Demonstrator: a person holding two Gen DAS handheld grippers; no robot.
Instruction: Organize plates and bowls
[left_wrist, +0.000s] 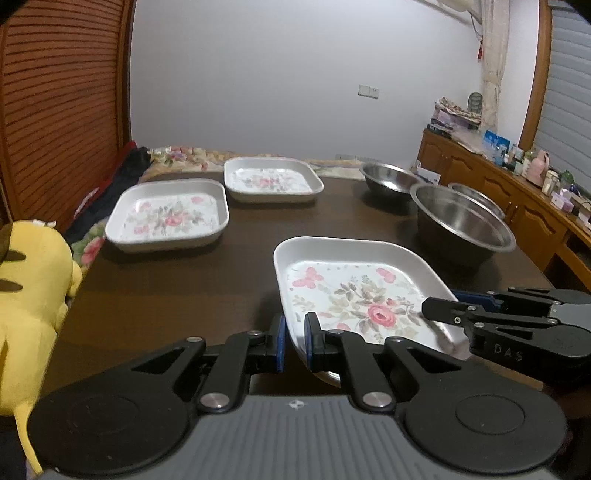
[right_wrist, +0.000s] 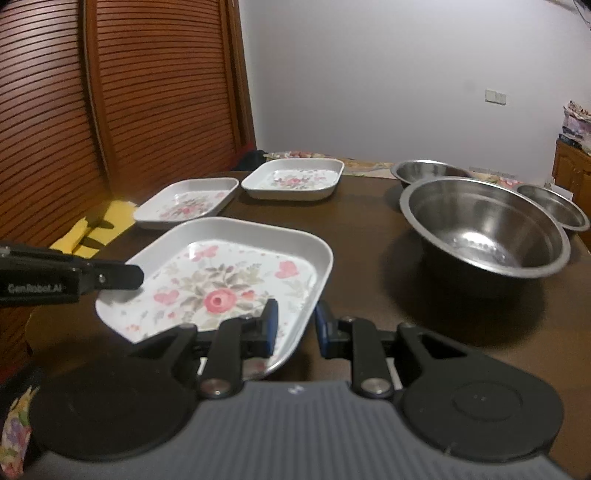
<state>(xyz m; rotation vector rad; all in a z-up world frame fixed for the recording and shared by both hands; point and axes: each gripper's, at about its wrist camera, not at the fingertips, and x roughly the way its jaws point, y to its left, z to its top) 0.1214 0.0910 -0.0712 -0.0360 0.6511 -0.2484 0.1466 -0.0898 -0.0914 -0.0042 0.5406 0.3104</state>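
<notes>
A white square floral plate (left_wrist: 354, 295) (right_wrist: 225, 280) is held tilted above the dark wooden table (left_wrist: 177, 291) (right_wrist: 369, 266). My left gripper (left_wrist: 294, 341) (right_wrist: 122, 275) straddles its left rim, one finger inside and one outside. My right gripper (right_wrist: 294, 326) (left_wrist: 441, 308) straddles its right rim the same way. Two more floral plates, a near left one (left_wrist: 168, 216) (right_wrist: 186, 203) and a far one (left_wrist: 271, 179) (right_wrist: 293, 177), lie flat at the far left. A large steel bowl (left_wrist: 461, 221) (right_wrist: 484, 229) stands at the right, with two smaller steel bowls, one at the far edge (left_wrist: 388, 179) (right_wrist: 424, 170) and one behind it (left_wrist: 480, 199) (right_wrist: 554, 206).
A brown slatted door (left_wrist: 55, 110) (right_wrist: 147, 92) runs along the left. A yellow plush toy (left_wrist: 29, 288) (right_wrist: 99, 229) sits off the table's left edge. A wooden cabinet (left_wrist: 517, 199) loaded with small items stands at the right.
</notes>
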